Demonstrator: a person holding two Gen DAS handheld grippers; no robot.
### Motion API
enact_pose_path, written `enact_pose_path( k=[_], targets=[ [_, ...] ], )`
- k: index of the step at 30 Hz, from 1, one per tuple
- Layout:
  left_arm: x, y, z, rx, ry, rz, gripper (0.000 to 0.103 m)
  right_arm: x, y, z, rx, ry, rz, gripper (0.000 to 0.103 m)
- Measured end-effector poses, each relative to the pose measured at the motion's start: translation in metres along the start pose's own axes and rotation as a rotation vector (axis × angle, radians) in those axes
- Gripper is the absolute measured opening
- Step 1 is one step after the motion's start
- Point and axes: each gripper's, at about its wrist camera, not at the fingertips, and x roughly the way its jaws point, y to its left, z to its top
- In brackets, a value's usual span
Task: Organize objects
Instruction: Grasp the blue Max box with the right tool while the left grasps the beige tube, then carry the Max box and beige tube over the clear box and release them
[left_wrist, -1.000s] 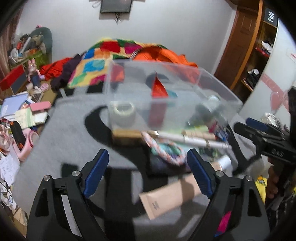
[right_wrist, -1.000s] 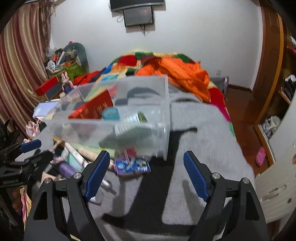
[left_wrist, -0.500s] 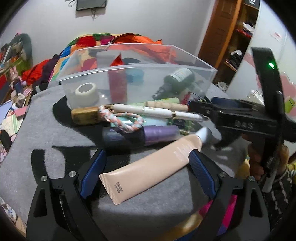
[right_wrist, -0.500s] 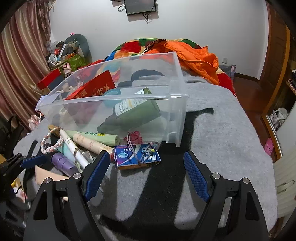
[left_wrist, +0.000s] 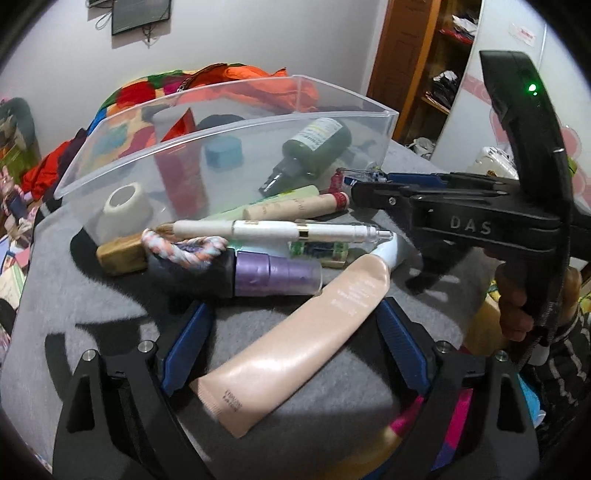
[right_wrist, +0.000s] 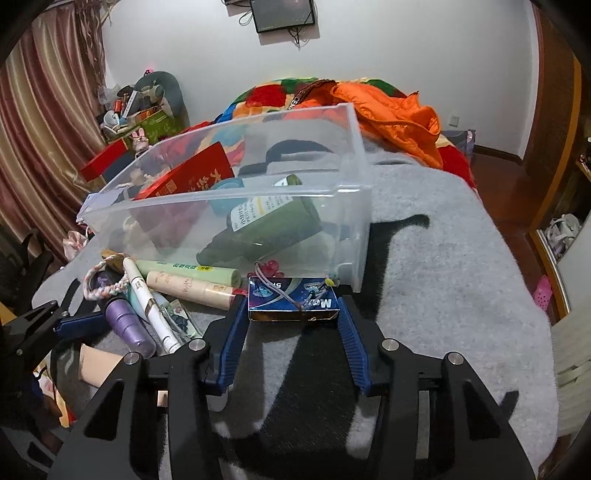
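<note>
A beige cosmetic tube (left_wrist: 310, 339) lies slantwise on the grey blanket between the blue pads of my left gripper (left_wrist: 291, 308). Its jaws are closing, with a gap still showing at the left pad (left_wrist: 186, 350). Behind the tube are a purple bottle (left_wrist: 275, 275), a braided bracelet (left_wrist: 184, 249) and a white pen-like device (left_wrist: 277, 230). My right gripper (right_wrist: 291, 301) is closing on a small blue box (right_wrist: 293, 301), and its pads meet both ends. The clear bin (right_wrist: 221, 194) just behind holds a green bottle (right_wrist: 266, 221) and a red packet (right_wrist: 192, 177).
A green tube (right_wrist: 192, 269) and a cream tube (right_wrist: 188, 290) lie along the bin's front. The bin (left_wrist: 229, 125) also holds a white tape roll (left_wrist: 125, 205) and a blue lid (left_wrist: 223, 151). An orange jacket (right_wrist: 391, 114) lies behind; the blanket (right_wrist: 443, 280) is bare on the right.
The left gripper dropped closer and rolled, so the beige tube now lies between its pads. The right gripper advanced to the blue box and narrowed from wide open onto it.
</note>
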Motion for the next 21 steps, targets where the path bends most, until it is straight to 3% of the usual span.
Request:
enact_pose_path(
  k=[12, 14, 21],
  targets=[
    [-0.017, 0.005, -0.01, -0.04, -0.003, -0.002, 0.035, -0.027, -0.023, -0.003, 0.026, -0.039, -0.08, 0.045],
    [-0.019, 0.003, -0.01, -0.036, 0.006, -0.021, 0.031, -0.03, -0.028, -0.005, 0.039, -0.041, -0.092, 0.045],
    [-0.01, -0.014, 0.002, 0.049, 0.057, -0.059, 0.03, -0.043, -0.039, -0.008, 0.07, -0.062, -0.095, 0.045]
  ],
)
